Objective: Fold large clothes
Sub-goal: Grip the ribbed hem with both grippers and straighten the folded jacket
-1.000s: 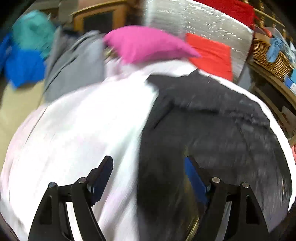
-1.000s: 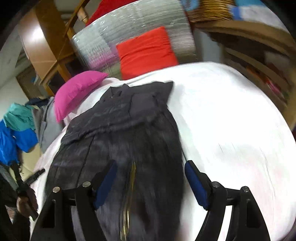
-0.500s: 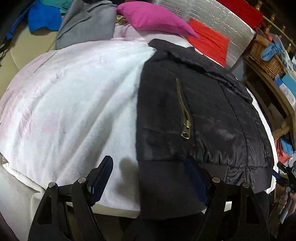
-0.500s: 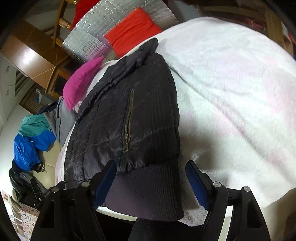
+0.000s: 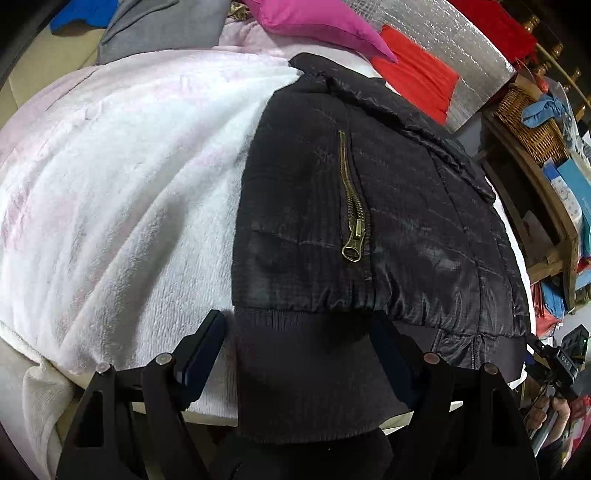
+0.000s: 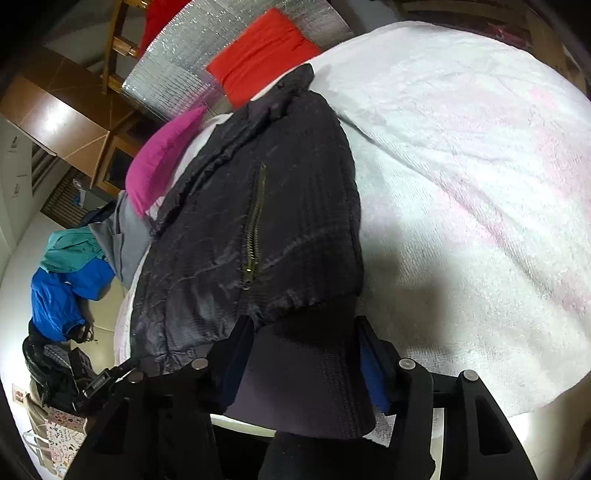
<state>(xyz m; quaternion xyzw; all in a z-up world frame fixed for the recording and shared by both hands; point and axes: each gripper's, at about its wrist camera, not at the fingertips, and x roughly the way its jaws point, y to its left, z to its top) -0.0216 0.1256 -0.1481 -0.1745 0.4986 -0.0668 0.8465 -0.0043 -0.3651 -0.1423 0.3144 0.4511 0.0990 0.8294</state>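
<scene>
A black quilted jacket (image 5: 369,206) with a brass pocket zipper (image 5: 352,218) lies folded lengthwise on a white fleece blanket (image 5: 122,184); its ribbed hem (image 5: 306,369) hangs over the near edge. My left gripper (image 5: 297,350) is open, its jaws either side of the hem's left corner. In the right wrist view the same jacket (image 6: 266,229) lies left of centre. My right gripper (image 6: 303,354) is open, its jaws straddling the hem's right corner (image 6: 306,369). Neither grips the cloth.
A pink pillow (image 5: 314,22), a red cushion (image 5: 417,79) and a silver foil panel (image 5: 461,44) sit at the far end. A grey garment (image 5: 159,33) lies far left. Wooden shelves with a wicker basket (image 5: 532,118) stand at the right. Blue and teal clothes (image 6: 66,280) lie on the floor.
Both grippers pulled back from above the jacket to its near hem, and now straddle the hem corners. The jaws stayed open.
</scene>
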